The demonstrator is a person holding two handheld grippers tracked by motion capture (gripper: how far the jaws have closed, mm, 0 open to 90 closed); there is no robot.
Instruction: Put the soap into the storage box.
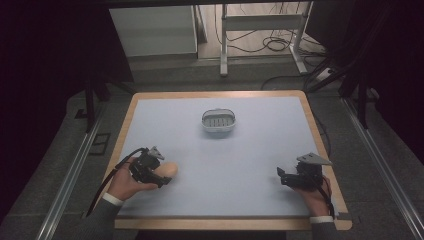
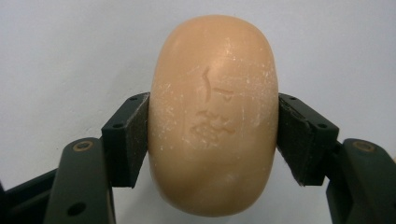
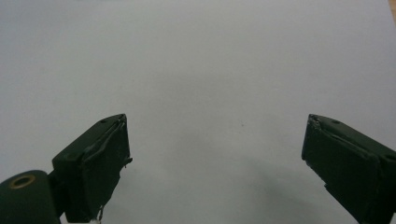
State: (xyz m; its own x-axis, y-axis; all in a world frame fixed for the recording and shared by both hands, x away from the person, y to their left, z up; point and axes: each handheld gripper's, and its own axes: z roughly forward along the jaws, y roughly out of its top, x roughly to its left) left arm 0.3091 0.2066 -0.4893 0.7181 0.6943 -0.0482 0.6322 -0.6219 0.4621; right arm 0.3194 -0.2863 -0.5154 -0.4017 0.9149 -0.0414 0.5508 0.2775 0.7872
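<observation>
1. In the high view the left gripper [image 1: 161, 175] sits low at the table's [image 1: 250, 165] near-left corner, with the soap [image 1: 169, 170] poking out between its jaws.
2. The left gripper view adds the detail: both pads press the soap's [image 2: 212, 116] flanks, one on each side, closed as far as the bar allows. A faint stamped mark and pale scuffs mark its top face.
3. The high view alone takes in the dish [image 1: 218, 120], an oval white one with a slatted floor, well apart from the soap, toward the table's far middle.
4. The right gripper [image 1: 286, 176] rests near the near-right corner. In its own view the right gripper [image 3: 215, 158] stands wide open, holding nothing, above bare pale surface.
5. Count: one soap, one dish, two grippers, two hands.
</observation>
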